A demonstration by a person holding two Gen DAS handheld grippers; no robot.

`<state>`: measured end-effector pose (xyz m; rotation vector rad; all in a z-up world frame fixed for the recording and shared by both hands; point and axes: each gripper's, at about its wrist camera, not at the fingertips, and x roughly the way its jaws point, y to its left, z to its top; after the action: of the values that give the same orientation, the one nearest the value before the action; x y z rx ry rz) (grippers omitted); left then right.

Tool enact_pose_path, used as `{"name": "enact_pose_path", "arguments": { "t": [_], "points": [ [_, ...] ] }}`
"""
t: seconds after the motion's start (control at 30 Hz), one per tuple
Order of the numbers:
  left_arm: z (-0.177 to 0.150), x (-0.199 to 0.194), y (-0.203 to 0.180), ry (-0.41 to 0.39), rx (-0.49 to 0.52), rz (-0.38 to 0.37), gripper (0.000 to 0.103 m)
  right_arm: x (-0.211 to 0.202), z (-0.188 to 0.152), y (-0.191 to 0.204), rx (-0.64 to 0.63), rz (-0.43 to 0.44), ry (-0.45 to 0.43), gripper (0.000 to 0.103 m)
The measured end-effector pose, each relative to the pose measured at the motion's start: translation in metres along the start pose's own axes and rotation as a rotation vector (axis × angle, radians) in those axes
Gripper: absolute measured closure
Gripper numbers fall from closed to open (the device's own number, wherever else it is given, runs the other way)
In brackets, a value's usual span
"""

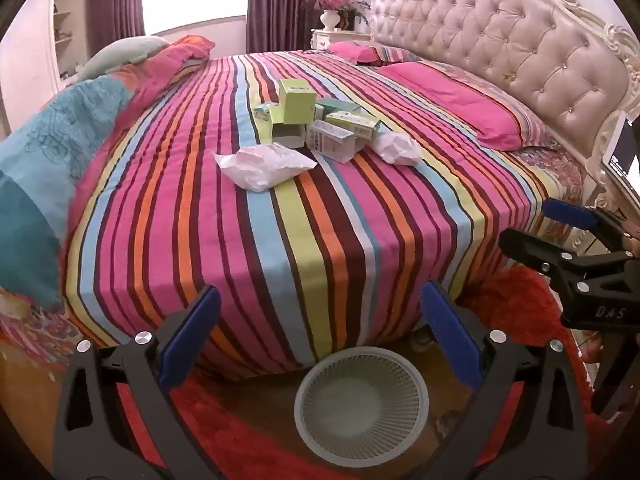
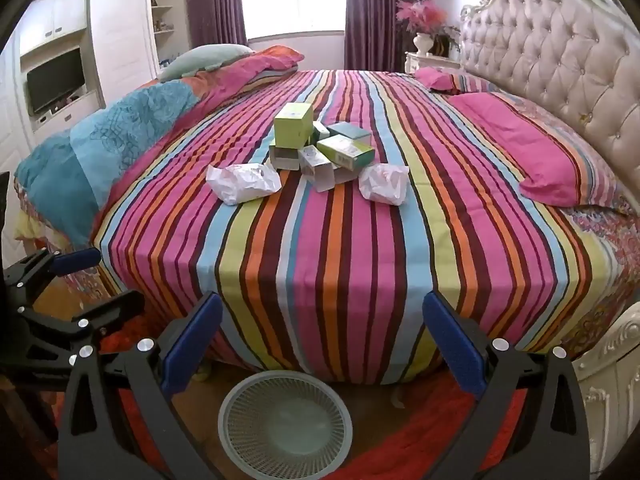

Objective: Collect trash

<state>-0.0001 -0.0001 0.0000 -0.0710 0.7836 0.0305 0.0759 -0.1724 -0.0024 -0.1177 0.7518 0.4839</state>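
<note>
Striped bed (image 1: 280, 208) holds boxes (image 2: 320, 148) and wrappers (image 2: 244, 182); our left gripper (image 1: 320, 320) and right gripper (image 2: 322, 324) gape empty above the bin (image 2: 286, 420). Nothing is collected yet; we reach forward next.

Print on the cartons (image 2: 320, 144) is reading too small to make out. The lower cartons are sitting partly hidden behind the front ones. The right gripper (image 1: 560, 236) is running off the left-wrist picture's right edge.

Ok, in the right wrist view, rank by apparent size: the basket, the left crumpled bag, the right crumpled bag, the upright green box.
1. basket, though nearness to the camera inflates it
2. left crumpled bag
3. right crumpled bag and upright green box: too alike to rank
</note>
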Motion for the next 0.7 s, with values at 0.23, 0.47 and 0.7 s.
{"name": "enact_pose_path", "arguments": {
  "t": [0.23, 0.47, 0.7],
  "points": [
    [0.0, -0.008, -0.006, -0.013, 0.023, 0.025, 0.006, -0.001, 0.001, 0.002, -0.015, -0.002, 0.012, 0.007],
    [0.005, -0.016, -0.006, -0.005, 0.031, 0.006, 0.006, -0.003, 0.004, 0.001, -0.017, -0.004, 0.018, 0.007],
    [0.006, -0.01, -0.017, 0.006, 0.073, 0.018, 0.006, -0.006, 0.006, -0.004, -0.016, -0.017, 0.016, 0.007]
  ]
}}
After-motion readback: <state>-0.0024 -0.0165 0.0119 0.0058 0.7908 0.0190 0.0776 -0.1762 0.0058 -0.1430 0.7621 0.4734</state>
